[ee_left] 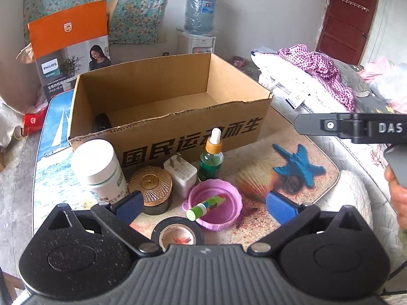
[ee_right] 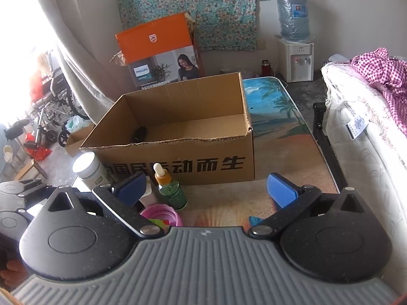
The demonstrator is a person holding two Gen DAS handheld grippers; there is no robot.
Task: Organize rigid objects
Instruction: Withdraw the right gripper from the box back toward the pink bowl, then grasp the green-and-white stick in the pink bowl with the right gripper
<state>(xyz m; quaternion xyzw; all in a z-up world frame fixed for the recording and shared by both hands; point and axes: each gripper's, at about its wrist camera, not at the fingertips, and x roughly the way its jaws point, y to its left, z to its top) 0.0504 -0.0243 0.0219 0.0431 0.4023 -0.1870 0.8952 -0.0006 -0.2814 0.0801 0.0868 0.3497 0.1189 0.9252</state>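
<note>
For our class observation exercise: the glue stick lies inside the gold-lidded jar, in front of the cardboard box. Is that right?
Not quite. The glue stick lies in the pink bowl, not the gold-lidded jar, which stands closed beside it. The left wrist view shows this. All are in front of the cardboard box.

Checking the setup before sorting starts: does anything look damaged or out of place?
The cardboard box has a ragged, torn front rim. A glue stick lies slanted inside the pink lid. Nothing is spilled.
</note>
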